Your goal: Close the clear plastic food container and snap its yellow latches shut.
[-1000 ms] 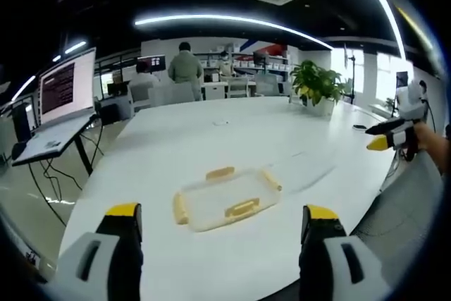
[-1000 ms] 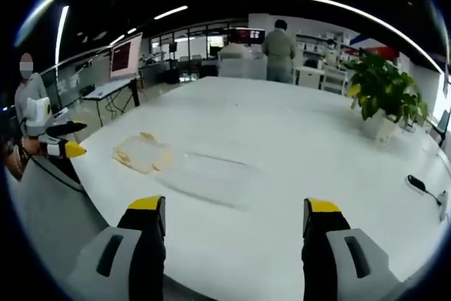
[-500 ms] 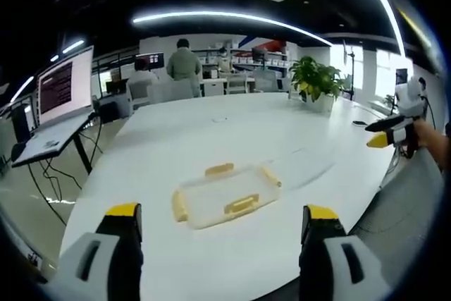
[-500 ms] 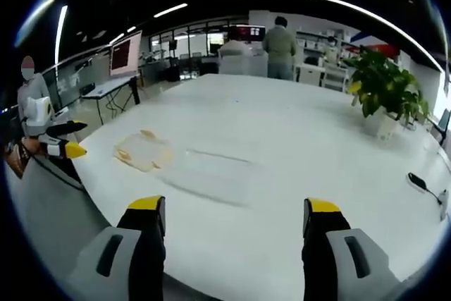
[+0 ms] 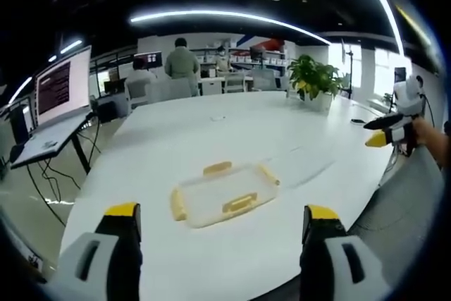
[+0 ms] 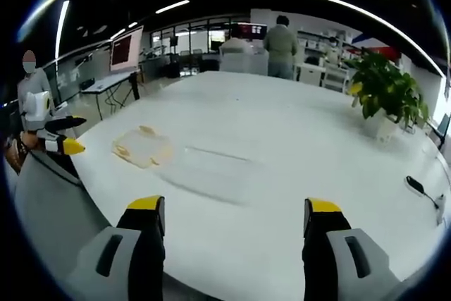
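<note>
The clear container (image 5: 222,200) lay at centre frame on the white counter (image 5: 232,132); left tool (image 5: 220,234) and right tool (image 6: 235,230) were both open, empty.

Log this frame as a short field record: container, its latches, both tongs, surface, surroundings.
container: clear plastic food container lid with yellow latches, flat on the table
second part: clear rectangular plastic base, lying beside the lid
left tongs: open, empty, short of the lid
right tongs: open, empty, above the table edge
surface: large white table
surroundings: green potted plant; person standing in the background
</note>
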Tool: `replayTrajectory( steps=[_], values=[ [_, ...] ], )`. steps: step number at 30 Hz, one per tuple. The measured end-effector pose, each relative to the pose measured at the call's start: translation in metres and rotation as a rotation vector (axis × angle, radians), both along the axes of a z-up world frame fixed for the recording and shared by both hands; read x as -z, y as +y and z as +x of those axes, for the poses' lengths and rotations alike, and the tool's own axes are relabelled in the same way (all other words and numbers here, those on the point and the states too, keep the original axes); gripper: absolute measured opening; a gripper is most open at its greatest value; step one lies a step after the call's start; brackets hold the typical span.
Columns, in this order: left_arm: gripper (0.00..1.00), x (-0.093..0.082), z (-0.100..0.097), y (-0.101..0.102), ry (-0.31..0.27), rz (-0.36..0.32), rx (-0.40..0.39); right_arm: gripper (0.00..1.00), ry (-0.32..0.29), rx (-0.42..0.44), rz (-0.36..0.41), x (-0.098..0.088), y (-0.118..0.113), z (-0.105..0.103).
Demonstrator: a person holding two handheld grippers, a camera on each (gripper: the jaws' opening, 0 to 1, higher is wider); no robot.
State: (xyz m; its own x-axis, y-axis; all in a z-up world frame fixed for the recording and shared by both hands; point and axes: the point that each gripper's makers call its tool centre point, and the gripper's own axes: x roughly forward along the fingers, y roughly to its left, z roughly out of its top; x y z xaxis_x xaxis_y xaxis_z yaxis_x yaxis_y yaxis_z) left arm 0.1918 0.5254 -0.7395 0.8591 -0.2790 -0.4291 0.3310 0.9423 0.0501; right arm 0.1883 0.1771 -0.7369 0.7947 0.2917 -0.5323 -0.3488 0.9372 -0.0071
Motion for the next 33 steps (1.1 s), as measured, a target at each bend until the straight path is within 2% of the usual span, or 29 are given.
replayTrajectory(
  steps=[9,12,14,15,17,20,21,26,28,30,33],
  values=[
    [0.93,0.001,0.000,0.000,0.007,0.001,0.002,0.78,-0.003,0.003,-0.011,-0.001,0.000,0.000],
    [0.93,0.003,0.001,0.003,0.017,0.021,0.008,0.78,-0.024,-0.004,-0.023,-0.006,0.001,0.001],
    [0.94,0.005,0.002,0.006,0.030,0.015,0.013,0.78,-0.038,-0.018,-0.066,-0.009,0.003,0.003],
    [0.95,0.007,0.003,0.008,0.047,0.011,0.014,0.77,-0.044,-0.034,-0.120,-0.009,0.002,0.003],
    [0.95,0.015,0.001,0.009,0.107,0.019,0.033,0.77,-0.064,-0.078,-0.155,-0.012,0.010,0.004],
    [0.94,0.015,0.005,0.013,0.110,0.003,0.029,0.80,-0.080,-0.124,-0.186,-0.015,0.020,0.004],
    [0.94,0.011,0.007,0.014,0.086,0.000,0.036,0.79,-0.085,-0.141,-0.210,-0.016,0.022,0.006],
    [0.94,-0.003,0.017,0.025,0.009,0.082,0.066,0.78,-0.104,-0.202,-0.202,-0.022,0.044,0.019],
    [0.94,-0.004,0.021,0.028,0.005,0.111,0.096,0.77,-0.115,-0.238,-0.209,-0.024,0.054,0.025],
    [0.92,-0.002,0.024,0.033,0.012,0.169,0.113,0.76,-0.120,-0.274,-0.223,-0.025,0.062,0.029],
    [0.88,-0.004,0.032,0.041,-0.019,0.276,0.145,0.76,-0.135,-0.331,-0.257,-0.027,0.076,0.039]
  ],
)
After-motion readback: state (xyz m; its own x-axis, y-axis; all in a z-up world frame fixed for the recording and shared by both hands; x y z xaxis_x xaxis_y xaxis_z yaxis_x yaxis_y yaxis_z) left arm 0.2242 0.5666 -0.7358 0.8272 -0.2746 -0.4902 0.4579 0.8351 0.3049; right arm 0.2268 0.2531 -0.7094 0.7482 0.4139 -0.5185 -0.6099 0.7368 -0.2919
